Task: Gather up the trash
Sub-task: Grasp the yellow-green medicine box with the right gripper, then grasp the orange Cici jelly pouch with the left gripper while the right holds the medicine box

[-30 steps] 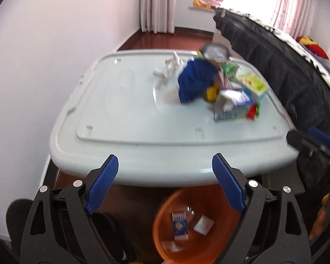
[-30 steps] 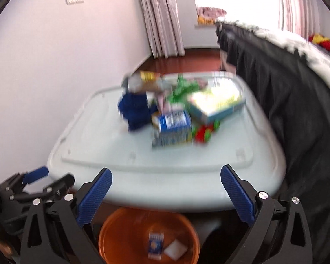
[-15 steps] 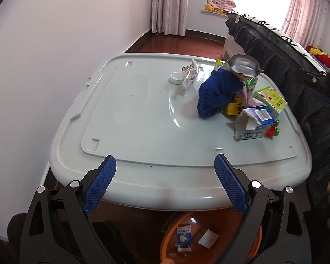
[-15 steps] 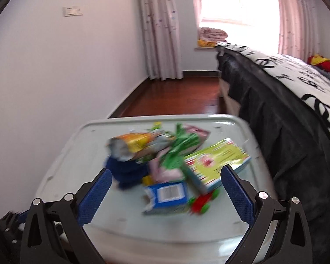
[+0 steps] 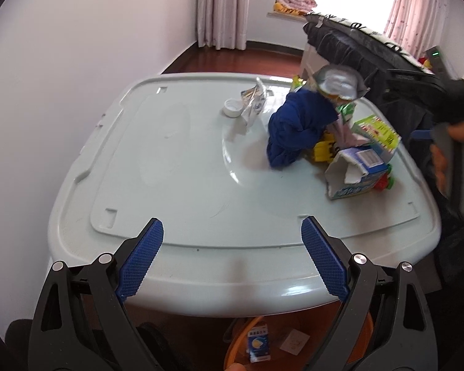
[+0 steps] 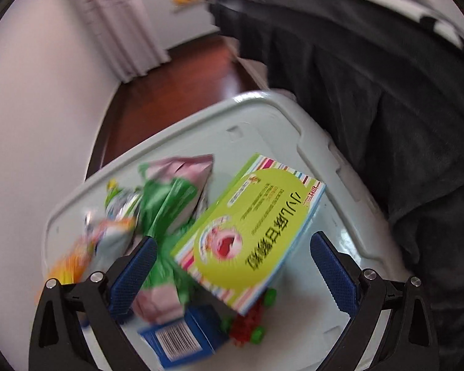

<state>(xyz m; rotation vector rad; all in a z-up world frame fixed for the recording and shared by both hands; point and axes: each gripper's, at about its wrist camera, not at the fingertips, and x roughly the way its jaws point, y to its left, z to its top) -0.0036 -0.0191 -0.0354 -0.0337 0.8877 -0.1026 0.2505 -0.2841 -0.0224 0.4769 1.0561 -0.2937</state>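
Pale grey bin lid (image 5: 176, 160) fills the frame, its left half bare, trash heaped upper right.

Left gripper (image 5: 232, 259) hangs over the near rim, jaws wide apart and holding nothing; an orange basin (image 5: 294, 337) sits below that edge. Right gripper (image 6: 233, 273), jaws also spread, is low over the green box (image 6: 253, 235) beside green wrappers (image 6: 167, 207), close to the dark bedspread (image 6: 386, 92) at frame right.

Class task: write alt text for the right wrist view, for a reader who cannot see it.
The open right gripper hovers close over a green-and-yellow box lying tilted on a heap of wrappers on a pale plastic lid. A blue barcoded carton and a red-and-green toy lie nearer the camera.
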